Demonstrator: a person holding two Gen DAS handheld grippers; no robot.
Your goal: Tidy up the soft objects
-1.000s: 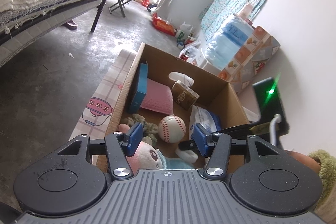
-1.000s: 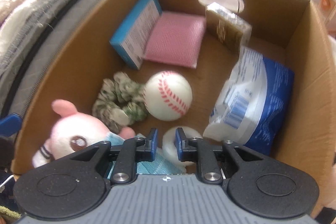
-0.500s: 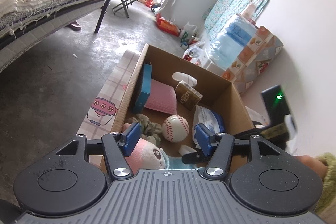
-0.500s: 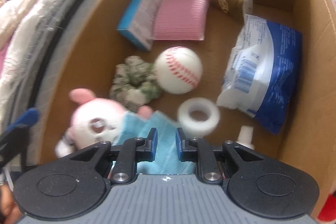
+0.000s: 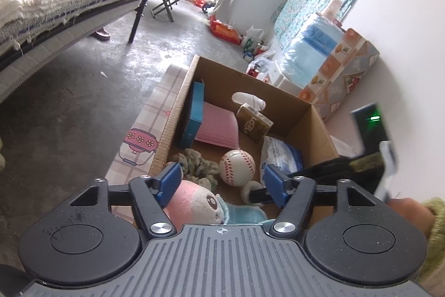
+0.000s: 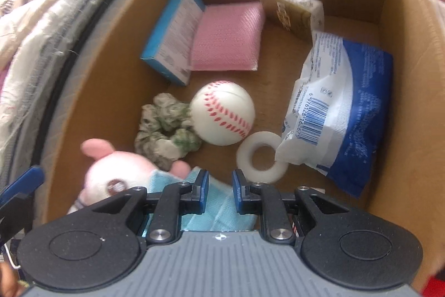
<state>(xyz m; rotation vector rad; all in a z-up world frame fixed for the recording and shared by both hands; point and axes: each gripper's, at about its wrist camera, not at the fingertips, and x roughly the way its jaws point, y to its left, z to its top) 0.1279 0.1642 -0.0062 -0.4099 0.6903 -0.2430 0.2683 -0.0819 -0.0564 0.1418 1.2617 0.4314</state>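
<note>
Cardboard box [image 6: 400,52] is seen from above by the right gripper [image 6: 220,192], whose jaws stand a narrow gap apart with nothing pinched between them – a light blue cloth [image 6: 219,213] lies just below. Inside the box are found a pink plush toy [image 6: 116,171], a green scrunchie [image 6: 164,130] touching a baseball [image 6: 224,113], a white tape ring [image 6: 261,156], a blue-and-white packet [image 6: 347,116], a pink sponge [image 6: 226,36] and a blue carton [image 6: 172,35]. The left gripper [image 5: 222,183] is held at the near rim – its jaws have just been opening, wide and empty
</note>
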